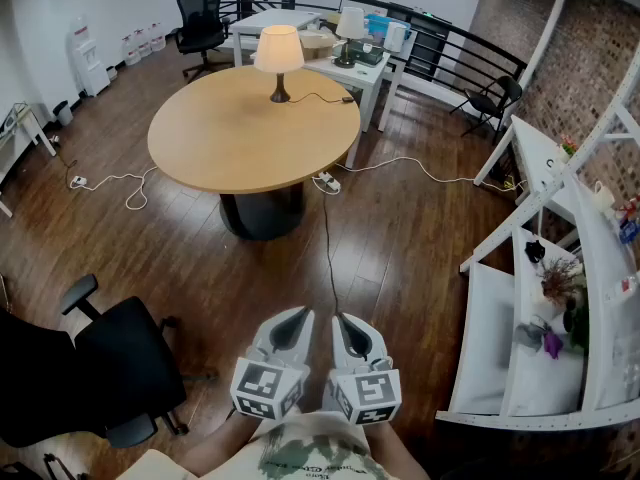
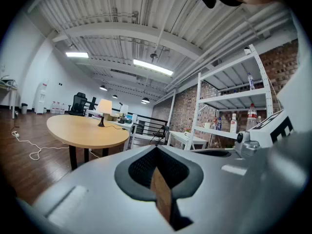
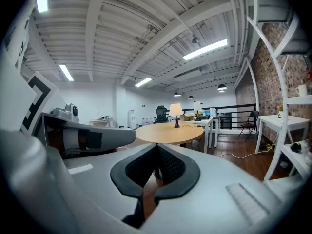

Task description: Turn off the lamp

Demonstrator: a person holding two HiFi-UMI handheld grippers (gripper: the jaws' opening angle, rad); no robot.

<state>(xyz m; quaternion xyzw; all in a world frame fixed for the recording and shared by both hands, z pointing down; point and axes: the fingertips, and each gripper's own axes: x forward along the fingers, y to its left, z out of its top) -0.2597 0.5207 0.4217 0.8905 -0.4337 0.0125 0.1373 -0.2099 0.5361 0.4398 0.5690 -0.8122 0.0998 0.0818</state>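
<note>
The lamp (image 1: 279, 52) has a cream shade and a dark base, and it glows on the far side of the round wooden table (image 1: 230, 143). Its cord (image 1: 322, 96) trails right across the tabletop. Both grippers hang low and close to my body, far short of the table. My left gripper (image 1: 291, 320) and right gripper (image 1: 347, 325) sit side by side, each shut with nothing between the jaws. The lamp (image 2: 104, 107) shows small and distant in the left gripper view beyond the left gripper (image 2: 157, 149). In the right gripper view the lamp (image 3: 175, 110) stands past the right gripper (image 3: 157, 147).
A black office chair (image 1: 120, 368) stands at my lower left. White shelving (image 1: 560, 298) with small items lines the right side. A white desk (image 1: 350, 68) with a second lamp (image 1: 350, 23) sits behind the table. A power strip (image 1: 327, 181) and cables lie on the wooden floor.
</note>
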